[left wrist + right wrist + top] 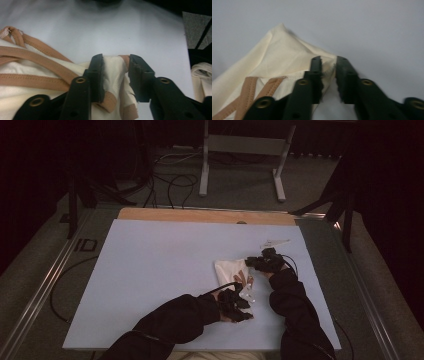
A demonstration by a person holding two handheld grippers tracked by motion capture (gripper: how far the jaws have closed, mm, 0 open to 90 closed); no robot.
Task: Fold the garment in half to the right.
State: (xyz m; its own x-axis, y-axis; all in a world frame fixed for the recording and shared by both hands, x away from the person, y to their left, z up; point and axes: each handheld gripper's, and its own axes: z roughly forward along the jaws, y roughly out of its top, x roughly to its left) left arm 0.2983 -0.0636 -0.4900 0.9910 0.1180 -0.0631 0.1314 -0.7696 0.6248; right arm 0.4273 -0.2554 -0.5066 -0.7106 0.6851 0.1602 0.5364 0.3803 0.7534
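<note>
Both grippers (115,75) (329,78) grasping cream bag (230,269); pale blue tabletop (150,270); dark room

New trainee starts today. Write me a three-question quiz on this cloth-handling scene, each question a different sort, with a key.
1. True or false: the cream cloth lies on the pale blue table sheet.
2. Multiple choice: the straps sewn on the cloth are A) green, B) tan, C) black.
3. Fill in: in the left gripper view, the left gripper has a fold of ____ between its jaws.

Key
1. True.
2. B.
3. Cloth. The right gripper likewise has an edge of the cloth between its jaws; whether either is fully clamped cannot be told, as a gap shows between the jaws.
</note>
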